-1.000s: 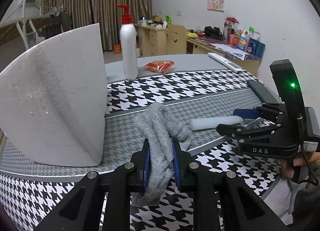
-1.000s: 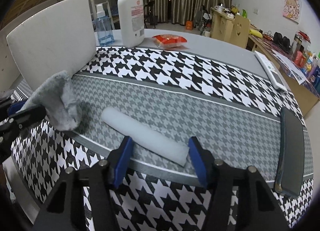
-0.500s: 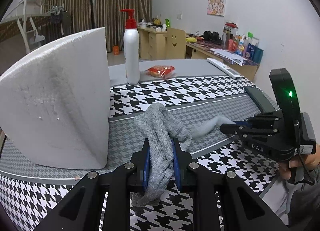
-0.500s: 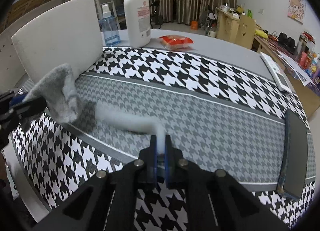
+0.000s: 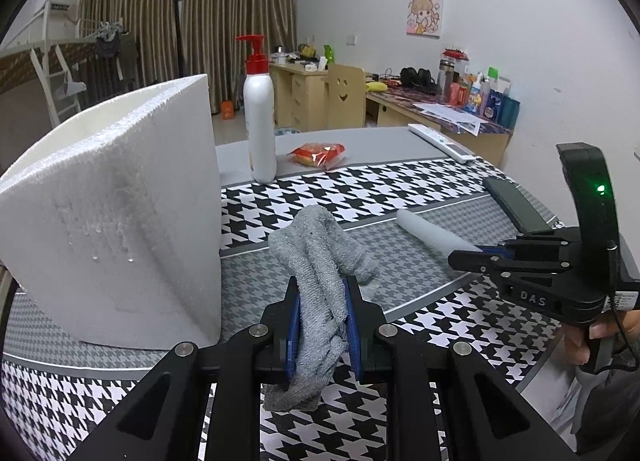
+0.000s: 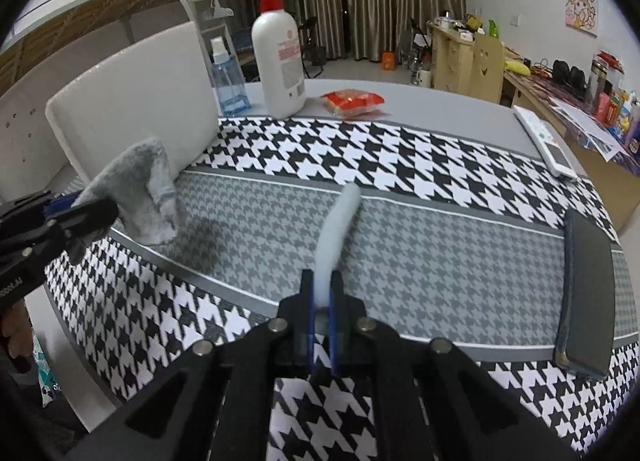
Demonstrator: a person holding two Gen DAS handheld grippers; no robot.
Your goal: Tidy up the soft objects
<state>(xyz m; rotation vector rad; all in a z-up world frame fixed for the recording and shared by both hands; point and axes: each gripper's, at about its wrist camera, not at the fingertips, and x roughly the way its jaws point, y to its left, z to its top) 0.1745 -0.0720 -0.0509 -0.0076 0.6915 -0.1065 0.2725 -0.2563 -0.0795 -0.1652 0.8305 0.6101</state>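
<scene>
Where a second ago lay flat on the cloth between wide-spread right jaws: white foam roll [image 6: 338, 229], now pinched at its near end and raised, far end angled up and away over the grey band. Unchanged since then: grey towel [image 5: 320, 281], clamped as before. Left to right: foam board [image 5: 120, 221], white, rigid, pebbled face, standing upright at the table's left edge; blue spray bottle [image 6: 226, 81], clear plastic, behind the board; left gripper [image 5: 320, 321], black frame, blue pads, closed on the grey towel, terry weave, bunched into a thick twist, top flopping forward above the jaws, tail hanging below them onto the tablecloth [image 5: 400, 189], houndstooth print, bold black-and-white bands flanking a fine grey band; pump bottle [image 5: 260, 117], white cylinder, red pump head, standing on bare grey tabletop; snack packet [image 5: 318, 153], red, crinkled film, just beside the bottle; right gripper [image 6: 321, 301], same build, jaws drawn nearly together, squeezing the soft roll flat; remote control [image 6: 546, 141], white, slim, near the far right edge; dark flat case [image 6: 588, 293], oblong, smooth, at the right edge.
</scene>
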